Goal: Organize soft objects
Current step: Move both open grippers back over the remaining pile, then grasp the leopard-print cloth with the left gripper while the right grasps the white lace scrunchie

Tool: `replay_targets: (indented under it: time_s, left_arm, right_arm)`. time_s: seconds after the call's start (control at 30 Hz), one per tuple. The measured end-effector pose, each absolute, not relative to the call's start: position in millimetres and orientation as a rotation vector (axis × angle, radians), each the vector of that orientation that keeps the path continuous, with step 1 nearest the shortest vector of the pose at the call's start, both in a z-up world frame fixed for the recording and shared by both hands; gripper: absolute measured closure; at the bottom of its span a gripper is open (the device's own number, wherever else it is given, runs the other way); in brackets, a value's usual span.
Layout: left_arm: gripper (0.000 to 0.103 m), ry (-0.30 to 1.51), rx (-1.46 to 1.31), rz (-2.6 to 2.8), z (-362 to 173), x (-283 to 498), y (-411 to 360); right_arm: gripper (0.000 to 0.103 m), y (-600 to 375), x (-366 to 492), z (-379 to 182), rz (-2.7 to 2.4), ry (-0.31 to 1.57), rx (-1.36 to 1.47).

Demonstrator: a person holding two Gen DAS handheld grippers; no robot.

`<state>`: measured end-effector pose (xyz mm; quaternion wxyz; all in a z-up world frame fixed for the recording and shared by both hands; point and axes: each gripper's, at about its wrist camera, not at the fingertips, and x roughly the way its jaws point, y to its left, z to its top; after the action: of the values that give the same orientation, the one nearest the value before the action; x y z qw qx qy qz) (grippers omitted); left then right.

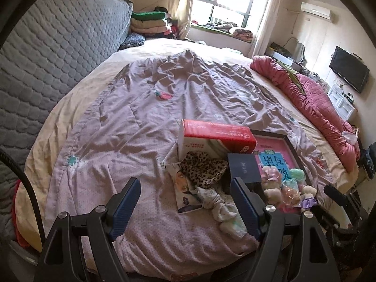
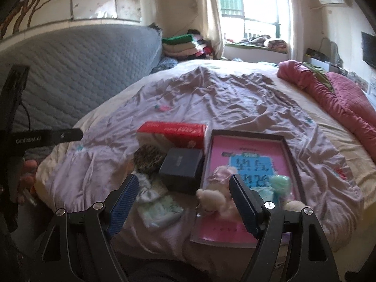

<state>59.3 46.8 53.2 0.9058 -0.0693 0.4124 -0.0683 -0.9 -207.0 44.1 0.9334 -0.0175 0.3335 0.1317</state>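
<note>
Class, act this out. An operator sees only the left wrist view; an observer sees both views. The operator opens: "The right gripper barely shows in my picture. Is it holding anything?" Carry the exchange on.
Observer: No. The right gripper is open, with nothing pressed between its fingers.
Operator: My own finger hides the tray's near end. What is there?
Observer: The tray ends on the bedcover, and the pink book fills it up to that rim.
Operator: Is the dark blue box inside the tray?
Observer: No. The dark blue box sits on the bedcover, just outside the tray's left wall.
</note>
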Motion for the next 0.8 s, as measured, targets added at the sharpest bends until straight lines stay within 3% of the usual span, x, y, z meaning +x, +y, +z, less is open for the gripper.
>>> replay_targets:
  time_s: [0.8]
  left_arm:
    - [0.025,0.949,-0.126,-0.201,-5.5,89.3,26.2]
  right_arm:
    - [0.022,-167.6,17.3,-11.3,0.374,0.790,-0.095]
